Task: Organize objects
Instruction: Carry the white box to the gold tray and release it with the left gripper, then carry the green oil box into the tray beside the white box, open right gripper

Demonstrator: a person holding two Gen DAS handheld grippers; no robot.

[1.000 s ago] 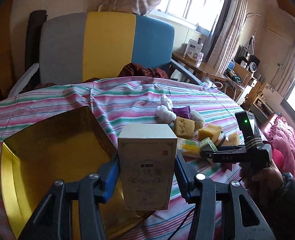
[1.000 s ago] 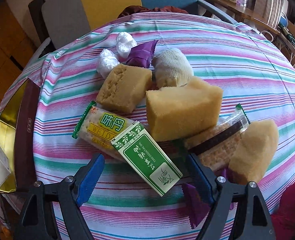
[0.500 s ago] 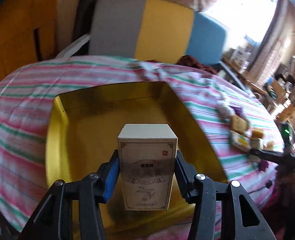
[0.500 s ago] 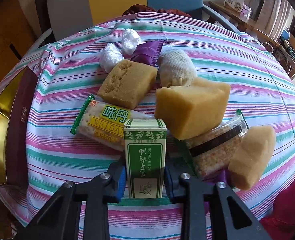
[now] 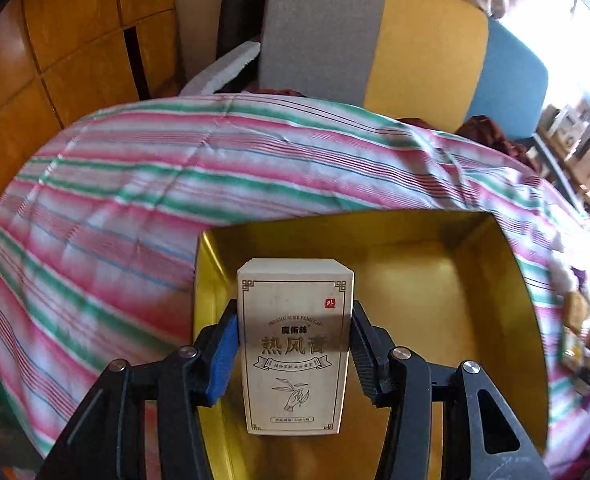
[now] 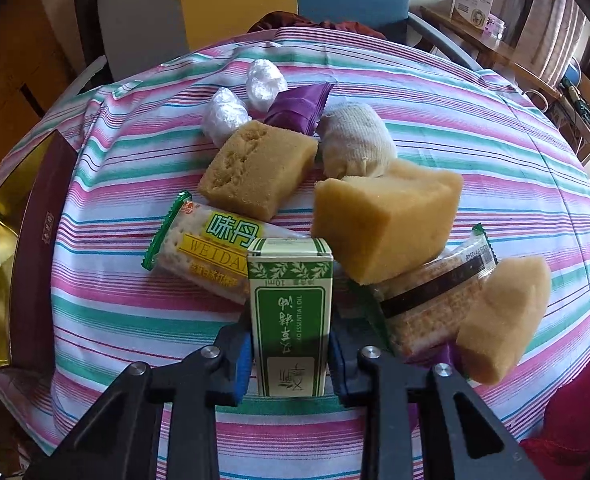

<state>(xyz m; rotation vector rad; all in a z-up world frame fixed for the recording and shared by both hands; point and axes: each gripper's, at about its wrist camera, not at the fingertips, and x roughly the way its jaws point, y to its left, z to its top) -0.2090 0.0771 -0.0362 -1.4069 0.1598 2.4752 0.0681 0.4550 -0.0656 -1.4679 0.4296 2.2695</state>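
Observation:
My left gripper (image 5: 295,350) is shut on a beige carton (image 5: 295,344) with dark print, held upright over the near left part of a gold tray (image 5: 435,280). In the right wrist view my right gripper (image 6: 289,354) is shut on a small green and white essential oil box (image 6: 289,316), held upright in front of a heap of snacks. The heap holds a green-edged cracker pack (image 6: 211,246), brown sponge-like blocks (image 6: 257,168) (image 6: 387,220) and a clear biscuit pack (image 6: 431,300).
Striped cloth (image 6: 475,128) covers the round table. Two white wrapped balls (image 6: 265,82), a purple packet (image 6: 299,106) and a white cloth bundle (image 6: 355,140) lie behind the heap. The tray's maroon outer wall (image 6: 35,256) stands at the left. A grey, yellow and blue chair (image 5: 375,40) is behind the table.
My left gripper swung left with the carton and now hangs over the gold tray. My right gripper closed on the green box, which stood up straight from lying slanted.

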